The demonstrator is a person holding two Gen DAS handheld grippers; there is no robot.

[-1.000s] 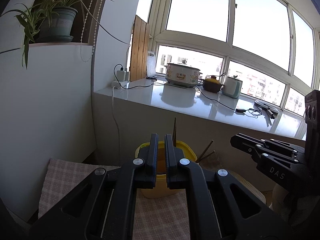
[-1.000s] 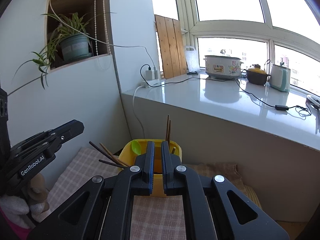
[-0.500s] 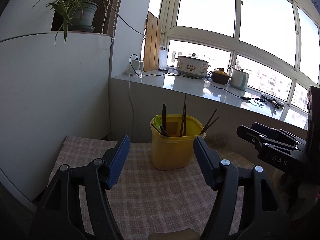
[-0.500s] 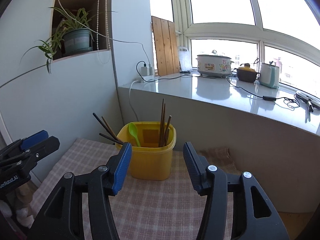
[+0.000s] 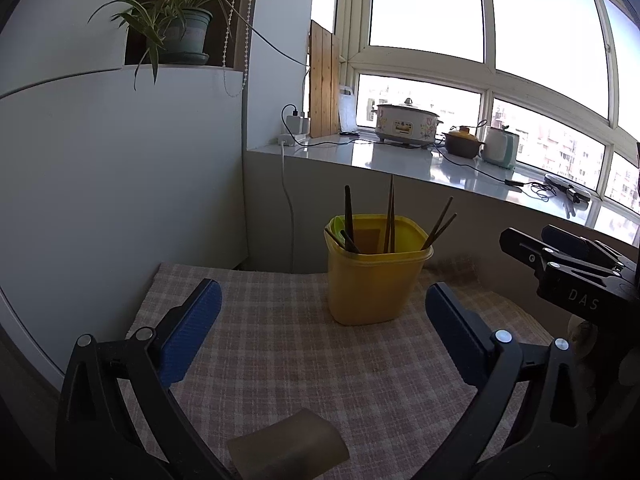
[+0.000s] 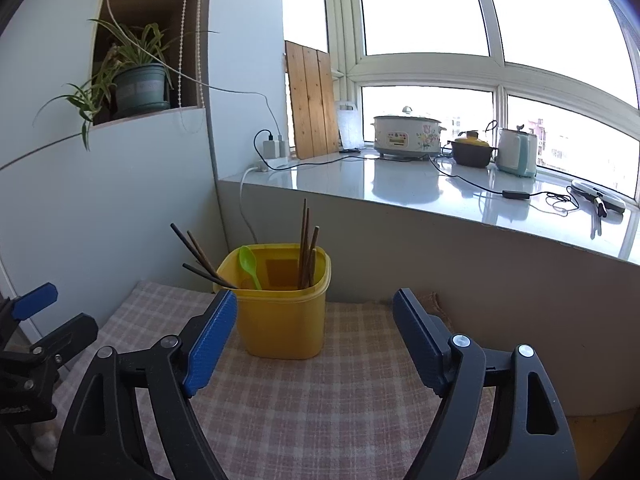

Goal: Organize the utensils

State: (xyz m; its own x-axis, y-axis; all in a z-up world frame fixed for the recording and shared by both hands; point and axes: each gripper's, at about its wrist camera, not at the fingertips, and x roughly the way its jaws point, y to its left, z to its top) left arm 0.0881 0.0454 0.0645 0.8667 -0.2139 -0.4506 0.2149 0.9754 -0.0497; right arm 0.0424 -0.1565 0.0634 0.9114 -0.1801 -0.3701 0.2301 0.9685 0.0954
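A yellow plastic container (image 5: 374, 278) stands on a checked cloth (image 5: 304, 364) and holds several brown chopsticks (image 5: 389, 216). It also shows in the right wrist view (image 6: 282, 312), with a green spoon (image 6: 249, 262) and chopsticks (image 6: 306, 240) inside. My left gripper (image 5: 320, 320) is wide open and empty, back from the container. My right gripper (image 6: 316, 330) is wide open and empty, also short of it. The right gripper's body (image 5: 572, 276) shows at the right of the left wrist view.
A brown rounded object (image 5: 288, 446) lies on the cloth near the left gripper. Behind the container rises a wall under a white counter (image 6: 420, 188) with a cooker (image 6: 406, 132), pot and kettle. A potted plant (image 5: 184, 36) sits in a niche at upper left.
Both grippers went from shut close to the container to wide open, and both drew back from it. More of the cloth shows now.
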